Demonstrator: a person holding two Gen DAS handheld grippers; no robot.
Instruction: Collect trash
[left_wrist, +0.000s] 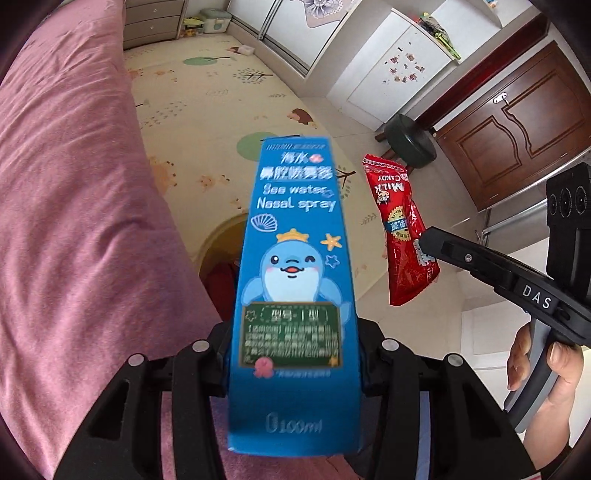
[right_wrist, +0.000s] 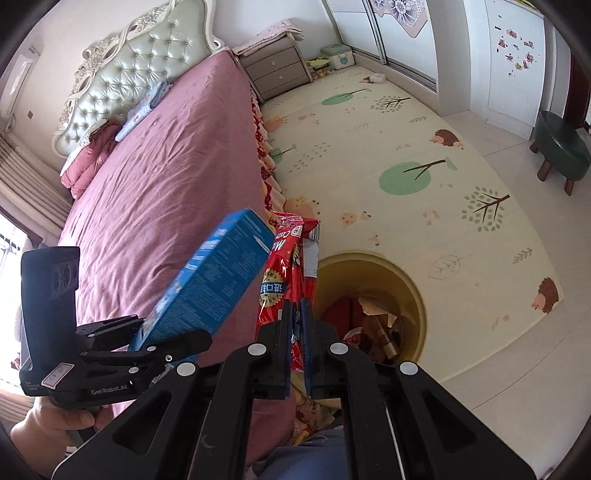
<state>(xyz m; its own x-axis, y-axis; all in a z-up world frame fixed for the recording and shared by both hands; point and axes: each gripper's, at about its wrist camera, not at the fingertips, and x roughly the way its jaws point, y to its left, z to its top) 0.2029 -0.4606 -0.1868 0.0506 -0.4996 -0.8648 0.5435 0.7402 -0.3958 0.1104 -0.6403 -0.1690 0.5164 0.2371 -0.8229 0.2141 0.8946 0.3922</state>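
Observation:
A tall blue nasal spray box (left_wrist: 295, 280) with a cartoon dolphin stands clamped in my left gripper (left_wrist: 293, 354), over the edge of the pink bed. From the right wrist view the same blue box (right_wrist: 207, 284) juts up from the left gripper (right_wrist: 147, 343). My right gripper (right_wrist: 295, 325) is shut on a red milk candy wrapper (right_wrist: 286, 266); that wrapper (left_wrist: 400, 229) hangs in the air to the right of the box. A yellow round bin (right_wrist: 413, 291) with trash inside sits on the floor just beyond the wrapper, and its rim (left_wrist: 218, 236) peeks out behind the box.
The pink bed (right_wrist: 166, 177) fills the left, with folded clothes and a padded headboard at its far end. A patterned play mat (right_wrist: 388, 155) covers the floor. A dark green stool (right_wrist: 561, 151) stands at the right near a brown door (left_wrist: 517, 122). A nightstand (right_wrist: 277, 70) stands beside the bed.

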